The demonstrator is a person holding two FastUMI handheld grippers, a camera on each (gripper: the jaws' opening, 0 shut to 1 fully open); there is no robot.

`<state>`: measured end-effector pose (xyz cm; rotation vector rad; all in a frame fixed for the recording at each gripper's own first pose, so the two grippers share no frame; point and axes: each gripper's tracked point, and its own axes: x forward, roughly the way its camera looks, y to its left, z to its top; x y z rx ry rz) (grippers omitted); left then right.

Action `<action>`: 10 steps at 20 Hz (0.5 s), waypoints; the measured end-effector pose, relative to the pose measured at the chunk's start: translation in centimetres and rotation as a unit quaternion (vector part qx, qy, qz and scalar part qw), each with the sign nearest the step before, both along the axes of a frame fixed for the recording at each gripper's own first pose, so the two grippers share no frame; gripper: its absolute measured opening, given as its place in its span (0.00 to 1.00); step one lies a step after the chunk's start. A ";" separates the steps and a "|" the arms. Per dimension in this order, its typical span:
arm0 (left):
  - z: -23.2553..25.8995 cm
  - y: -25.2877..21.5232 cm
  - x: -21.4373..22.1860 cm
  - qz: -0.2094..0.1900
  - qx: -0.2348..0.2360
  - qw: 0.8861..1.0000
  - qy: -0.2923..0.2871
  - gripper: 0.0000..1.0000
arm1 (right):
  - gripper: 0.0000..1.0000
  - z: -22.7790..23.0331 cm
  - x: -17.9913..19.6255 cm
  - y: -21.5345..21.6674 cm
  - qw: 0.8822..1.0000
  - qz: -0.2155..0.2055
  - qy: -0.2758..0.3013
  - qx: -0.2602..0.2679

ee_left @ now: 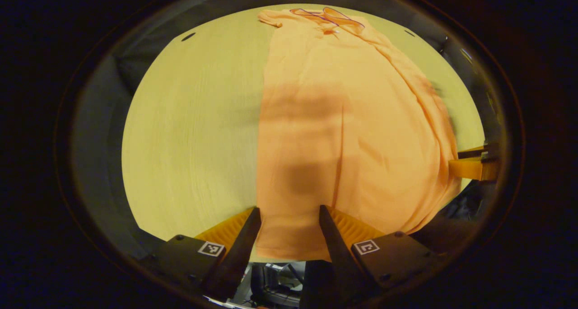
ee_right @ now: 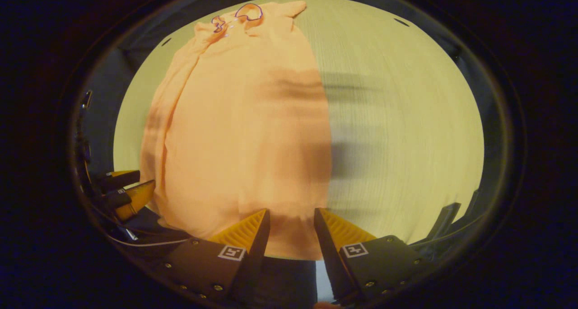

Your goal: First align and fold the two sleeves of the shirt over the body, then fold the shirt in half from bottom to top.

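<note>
You held the left gripper (ee_left: pixel 289 218) and right gripper (ee_right: pixel 291 221) open over the near hem corners of the shirt (ee_left: pixel 343 119), lying sleeves-folded on the counter (ee_left: pixel 189 133), apparently ready for the bottom-to-top fold.

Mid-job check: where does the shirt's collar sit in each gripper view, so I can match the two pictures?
Left gripper view: the collar is at the top, right of centre, at the far end of the orange shirt.
Right gripper view: the collar is at the top, left of centre.
Shared landmark: the shirt's bottom hem, lying between each view's own fingers, on the wooden table.
</note>
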<state>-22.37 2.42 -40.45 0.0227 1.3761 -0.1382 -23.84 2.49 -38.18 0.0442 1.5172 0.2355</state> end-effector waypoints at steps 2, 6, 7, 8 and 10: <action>0.0 0.0 0.0 -0.006 0.005 1.000 0.007 0.88 | 0.63 -0.1 0.0 0.0 1.000 0.003 0.005 -0.011; -0.1 -0.1 0.1 0.003 0.008 0.999 0.039 0.88 | 0.63 -0.3 0.0 -0.3 0.999 0.007 0.015 -0.041; -0.2 -0.1 0.1 0.011 0.006 0.999 0.048 0.88 | 0.63 -0.5 0.0 -0.4 0.999 0.006 0.013 -0.051; -0.3 -0.1 0.0 0.019 0.001 0.998 0.058 0.88 | 0.70 -0.6 0.3 -0.2 0.998 0.005 0.016 -0.056; -0.4 0.0 0.0 0.036 -0.013 0.996 0.075 0.88 | 0.77 -0.5 0.0 0.2 0.998 0.008 0.022 -0.063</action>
